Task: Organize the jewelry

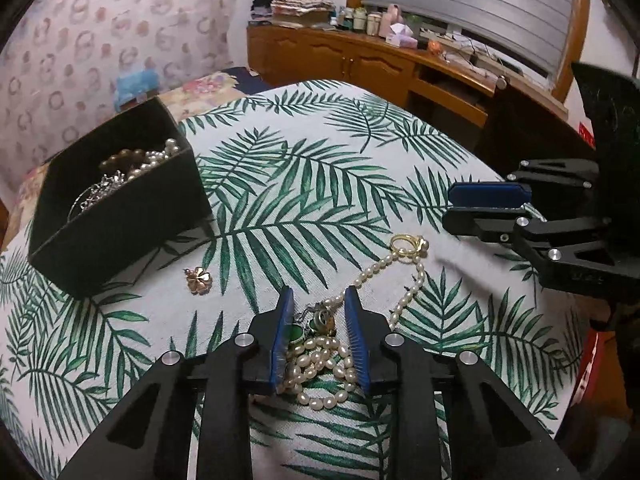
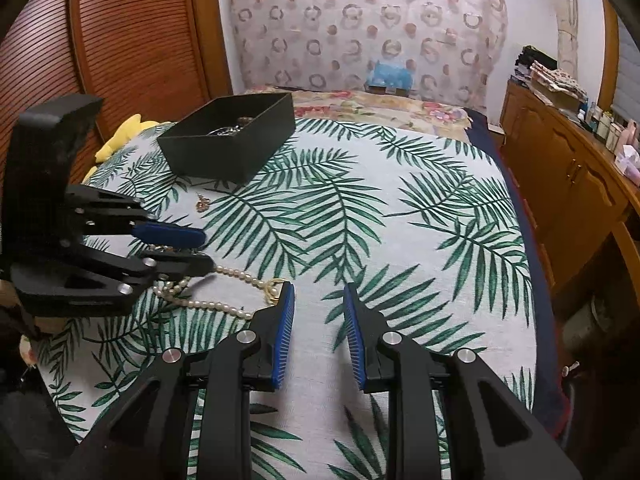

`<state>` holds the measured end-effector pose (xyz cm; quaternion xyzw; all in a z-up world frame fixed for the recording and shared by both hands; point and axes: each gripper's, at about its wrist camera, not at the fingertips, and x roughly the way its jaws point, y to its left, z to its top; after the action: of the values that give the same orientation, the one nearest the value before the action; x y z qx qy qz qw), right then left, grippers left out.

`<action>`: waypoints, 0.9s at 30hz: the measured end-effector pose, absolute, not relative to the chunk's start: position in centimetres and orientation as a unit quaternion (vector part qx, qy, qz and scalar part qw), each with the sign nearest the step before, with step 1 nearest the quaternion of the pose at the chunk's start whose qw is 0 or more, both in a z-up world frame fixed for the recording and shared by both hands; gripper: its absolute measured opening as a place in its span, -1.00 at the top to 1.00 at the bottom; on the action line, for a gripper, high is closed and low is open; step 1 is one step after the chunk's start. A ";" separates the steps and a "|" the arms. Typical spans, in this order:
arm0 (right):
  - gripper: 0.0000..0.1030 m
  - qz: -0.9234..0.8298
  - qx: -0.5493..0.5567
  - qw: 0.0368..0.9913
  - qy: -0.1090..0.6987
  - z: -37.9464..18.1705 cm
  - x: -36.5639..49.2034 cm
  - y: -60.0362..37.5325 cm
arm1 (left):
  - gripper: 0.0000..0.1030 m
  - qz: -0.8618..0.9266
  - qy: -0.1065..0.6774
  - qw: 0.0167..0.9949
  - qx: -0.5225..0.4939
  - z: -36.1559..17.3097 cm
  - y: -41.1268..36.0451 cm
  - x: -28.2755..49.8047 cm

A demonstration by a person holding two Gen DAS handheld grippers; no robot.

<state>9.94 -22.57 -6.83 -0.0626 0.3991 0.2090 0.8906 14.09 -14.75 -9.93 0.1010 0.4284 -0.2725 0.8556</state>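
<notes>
A pearl necklace lies heaped on the leaf-print cloth, tangled with a green-stone piece. My left gripper is closed narrowly around this heap, both blue pads touching pearls. A strand runs out to a gold ring. A gold flower brooch lies alone near the black box, which holds pearls and silver pieces. In the right wrist view my right gripper hovers over bare cloth, open and empty, just right of the ring and the pearl strand. My left gripper reaches in from the left.
A wooden cabinet with bottles and folded cloth runs along the right side. A slatted wooden door stands at the left, with a yellow soft toy at the cloth's edge. The black box sits at the far left corner.
</notes>
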 end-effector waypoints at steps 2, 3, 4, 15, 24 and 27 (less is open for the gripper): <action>0.47 0.211 -0.062 0.891 0.398 -6.8 9.9 -22.5 | 0.81 -0.277 0.430 0.853 0.101 -9.9 -14.8 14.2; 0.47 0.211 -0.062 0.890 0.398 -6.8 9.9 -22.5 | 0.81 -0.279 0.431 0.852 0.099 -9.9 -14.7 14.2; 0.47 0.212 -0.062 0.890 0.399 -6.9 9.9 -22.4 | 0.81 -0.282 0.429 0.853 0.098 -9.7 -14.5 14.1; 0.47 0.233 -0.081 0.880 0.407 -7.8 9.8 -20.6 | 0.82 -0.280 0.370 0.884 0.055 -4.4 -11.2 12.1; 0.23 0.229 -0.095 0.871 0.423 -8.4 11.1 -19.5 | 0.82 -0.262 0.325 0.908 0.035 -0.5 -9.2 11.2; 0.23 0.229 -0.112 0.869 0.425 -8.7 11.1 -18.9 | 0.82 -0.251 0.310 0.916 0.035 0.9 -8.6 10.9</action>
<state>11.12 -18.89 -8.71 -0.1116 0.4248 0.2289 0.8688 10.88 -8.62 0.95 0.0352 0.3098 -0.2511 0.9164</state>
